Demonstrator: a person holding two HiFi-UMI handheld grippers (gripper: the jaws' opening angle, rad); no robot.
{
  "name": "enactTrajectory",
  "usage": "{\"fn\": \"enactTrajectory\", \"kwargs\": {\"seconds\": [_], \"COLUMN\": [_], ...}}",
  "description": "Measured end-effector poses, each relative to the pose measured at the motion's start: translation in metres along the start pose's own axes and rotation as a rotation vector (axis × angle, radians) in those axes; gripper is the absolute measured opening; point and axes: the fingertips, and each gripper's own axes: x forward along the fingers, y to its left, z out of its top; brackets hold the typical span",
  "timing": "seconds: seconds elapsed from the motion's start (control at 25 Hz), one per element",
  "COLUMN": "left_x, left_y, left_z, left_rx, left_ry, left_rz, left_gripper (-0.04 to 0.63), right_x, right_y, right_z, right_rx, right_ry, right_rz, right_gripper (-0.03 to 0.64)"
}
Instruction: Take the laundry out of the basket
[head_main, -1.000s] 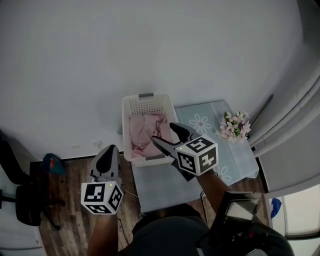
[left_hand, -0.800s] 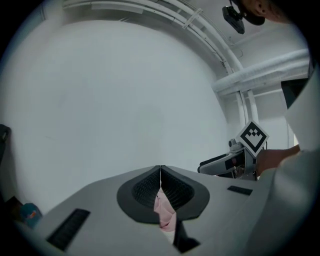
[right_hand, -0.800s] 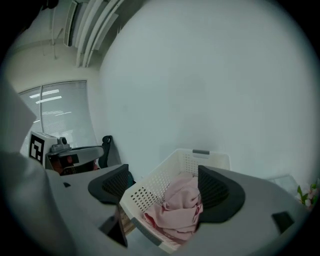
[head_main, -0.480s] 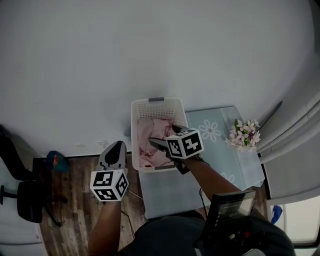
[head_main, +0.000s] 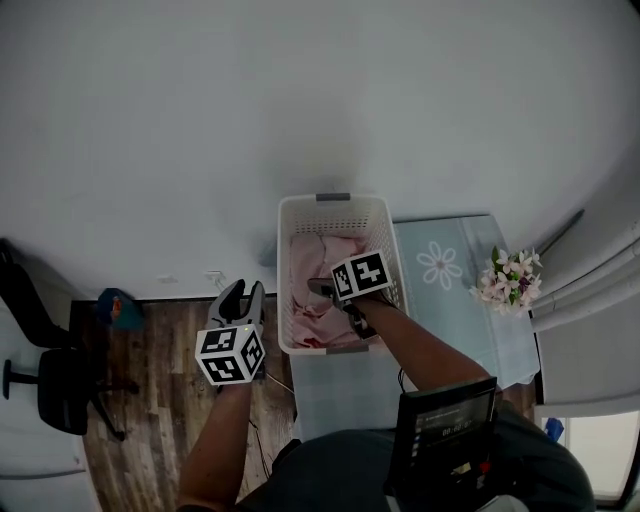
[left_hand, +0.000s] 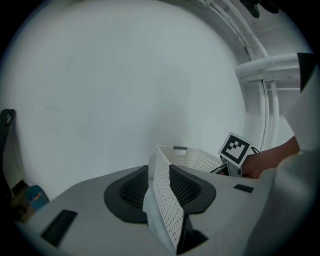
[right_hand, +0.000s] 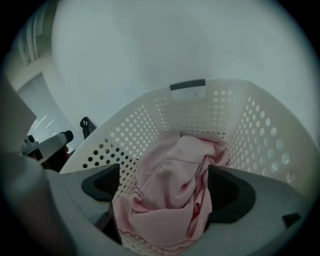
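Head view shows the white basket (head_main: 284, 262) standing on the left end of the desk (head_main: 345, 385), with pink laundry (head_main: 322, 262) bunched inside it. The right gripper (head_main: 325, 292) reaches into the basket, its fingers wide and opening, the laundry between them but not pinched. The left gripper (head_main: 244, 291) hovers just outside the basket's left wall, over the wood floor (head_main: 150, 420), its fingers opening to a narrow gap and holding nothing

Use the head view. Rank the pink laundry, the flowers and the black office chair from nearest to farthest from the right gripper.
1. Pink laundry, in the basket, right at the right gripper, whose jaws are opening with the cloth between them.
2. Flowers, on the table, off to the right.
3. Black office chair, on the floor at far left.
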Motion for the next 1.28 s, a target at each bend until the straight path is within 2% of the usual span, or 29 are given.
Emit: {"fn": "enactTrajectory", "kwargs": {"seconds": [0.2, 0.32, 0.4, 0.6, 0.8, 0.84, 1.0, 1.04, 1.28], "left_x": [0.015, 0.017, 0.016, 0.009, 0.002, 0.001, -0.007, -0.008, -0.028], "left_y": [0.012, 0.018, 0.018, 0.021, 0.035, 0.035, 0.032, 0.031, 0.024], "left_z": [-0.007, -0.008, -0.007, -0.019, -0.034, -0.034, -0.031, -0.029, -0.006], "left_rx": [0.007, -0.024, -0.050, -0.038, -0.081, -0.083, -0.081, -0.080, -0.046], "left_ry": [0.032, 0.023, 0.001, 0.007, 0.022, 0.023, 0.016, 0.012, -0.034], "left_rz": [0.011, 0.000, -0.020, -0.026, 0.010, 0.012, 0.007, 0.005, 0.008], "left_gripper": [0.120, 0.120, 0.120, 0.120, 0.120, 0.120, 0.120, 0.120, 0.120], "right_x": [0.038, 0.062, 0.078, 0.100, 0.105, 0.105, 0.103, 0.103, 0.089], "right_y": [-0.023, -0.039, -0.046, -0.053, -0.053, -0.053, -0.041, -0.038, -0.035], "right_z": [-0.017, -0.037, -0.051, -0.061, -0.054, -0.052, -0.047, -0.047, -0.038], "right_rx": [0.045, 0.044, 0.059, 0.019, -0.042, -0.053, -0.164, -0.184, -0.157], "right_ry": [0.123, 0.216, 0.256, 0.276, 0.259, 0.251, 0.239, 0.239, 0.196], "right_rz": [-0.067, -0.136, -0.152, -0.174, -0.215, -0.219, -0.216, -0.211, -0.161], "right_gripper": [0.536, 0.555, 0.558, 0.557, 0.551, 0.537, 0.375, 0.352, 0.299]}}
